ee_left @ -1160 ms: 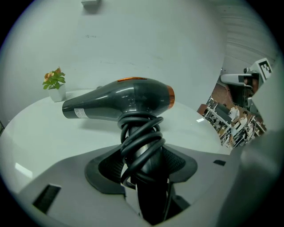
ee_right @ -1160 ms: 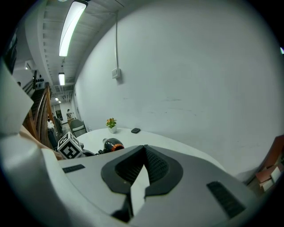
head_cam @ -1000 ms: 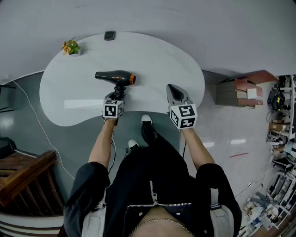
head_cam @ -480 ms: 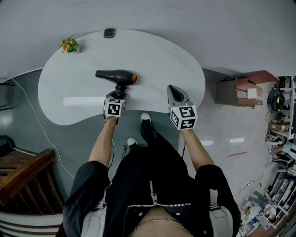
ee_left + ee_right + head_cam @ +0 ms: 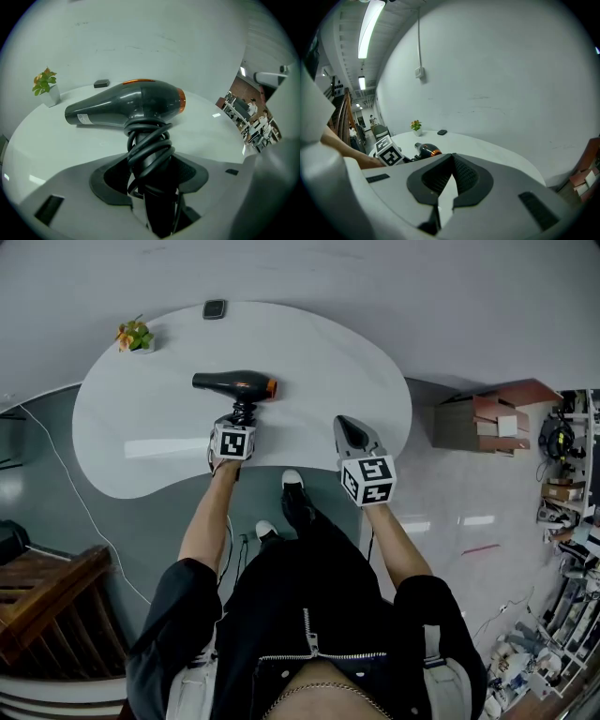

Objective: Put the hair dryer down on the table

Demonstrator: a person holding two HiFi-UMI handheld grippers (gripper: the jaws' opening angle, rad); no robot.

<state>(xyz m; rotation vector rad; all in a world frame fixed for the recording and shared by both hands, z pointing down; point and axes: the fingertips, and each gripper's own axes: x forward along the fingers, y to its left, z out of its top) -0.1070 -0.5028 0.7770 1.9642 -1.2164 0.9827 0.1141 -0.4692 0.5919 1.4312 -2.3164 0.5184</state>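
left gripper [image 5: 151, 190]: jaws spread fairly wide and clamped on the black handle of the one hair dryer [image 5: 129, 104]. a black cord [image 5: 149, 149] is coiled around that handle just above the jaws. right gripper [image 5: 451, 159]: jaws closed together, nothing between them.

counts: two grippers, one hair dryer, one white table [image 5: 141, 432], one small potted plant [image 5: 134, 335], one small dark flat object [image 5: 215, 309].

from the head camera, the dryer sits over the middle of the table, at 12 o'clock from the left gripper. its handle runs back toward 6 o'clock into the jaws. the barrel's long axis lies level, crosswise: nozzle to 9 o'clock, orange-ringed rear to 3 o'clock. whether the barrel touches the tabletop cannot be told.

the table is rounded, kidney-shaped. its near edge curves just under the left gripper. the right gripper hangs at 4 o'clock from the dryer, by the near right edge, well apart from it. bare tabletop lies open at 9 o'clock and at 3 o'clock of the dryer. the plant stands at 10 o'clock near the far left rim; the dark object lies at 12 o'clock on the far rim.
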